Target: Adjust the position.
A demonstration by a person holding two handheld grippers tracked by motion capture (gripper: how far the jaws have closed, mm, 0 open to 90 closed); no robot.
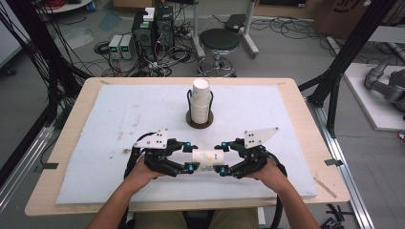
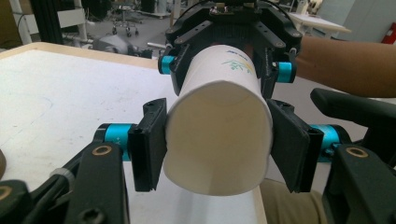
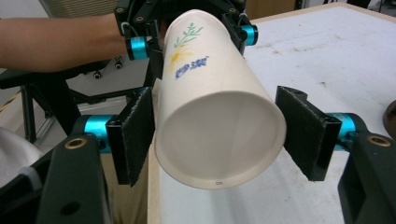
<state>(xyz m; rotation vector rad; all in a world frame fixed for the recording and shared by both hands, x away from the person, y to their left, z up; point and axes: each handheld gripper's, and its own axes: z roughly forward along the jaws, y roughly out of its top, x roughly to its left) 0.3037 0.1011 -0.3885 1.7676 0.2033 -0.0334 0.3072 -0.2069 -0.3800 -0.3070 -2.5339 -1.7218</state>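
Paper cup held between two tools

Lying sideways above the table (image 1: 296,143), just nearer than the cup stack (image 1: 201,102): paper cup (image 1: 206,158). Likely light, thin-walled, easily crushed; best gripped gently near the rim. Left tool (image 1: 187,156) pinching the open end, slightly dented; right tool (image 1: 224,158) spread around the base. Forearms low, converging inward.

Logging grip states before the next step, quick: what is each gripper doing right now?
Left gripper: shut on one end of the paper cup.
Right gripper: around the cup's other end; one pad touches, the other stands clear, so open.
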